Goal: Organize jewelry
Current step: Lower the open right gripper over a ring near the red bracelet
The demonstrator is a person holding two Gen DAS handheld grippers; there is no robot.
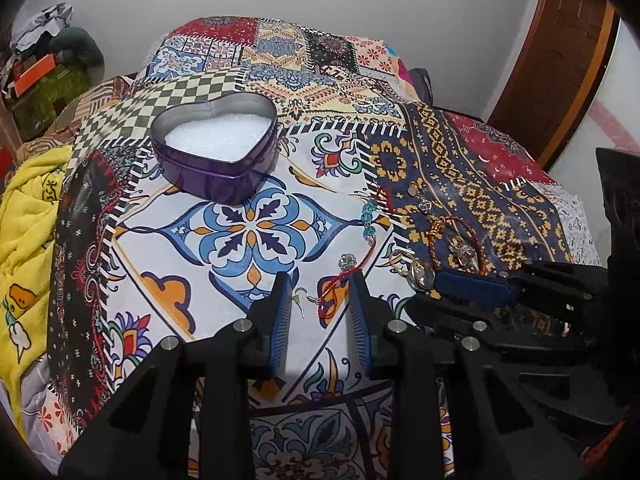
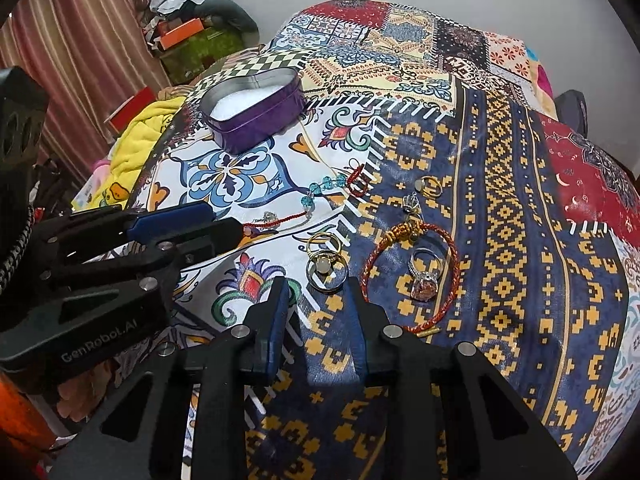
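Three rings (image 2: 426,270) clear in right view; left shows earring hook (image 1: 299,300)

Patchwork bedspread (image 2: 520,200) carries a heart-shaped tin (image 2: 256,120), rings (image 2: 325,270), bracelets (image 2: 408,276).

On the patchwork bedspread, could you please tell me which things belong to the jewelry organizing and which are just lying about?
Belong to the job:
- purple heart-shaped tin, lid off
- red cord bracelet
- blue-bead string
- pink-stone ring
- pale-stone ring
- gold ring
- hook earring

Just lying about:
- yellow blanket
- orange box
- striped curtain
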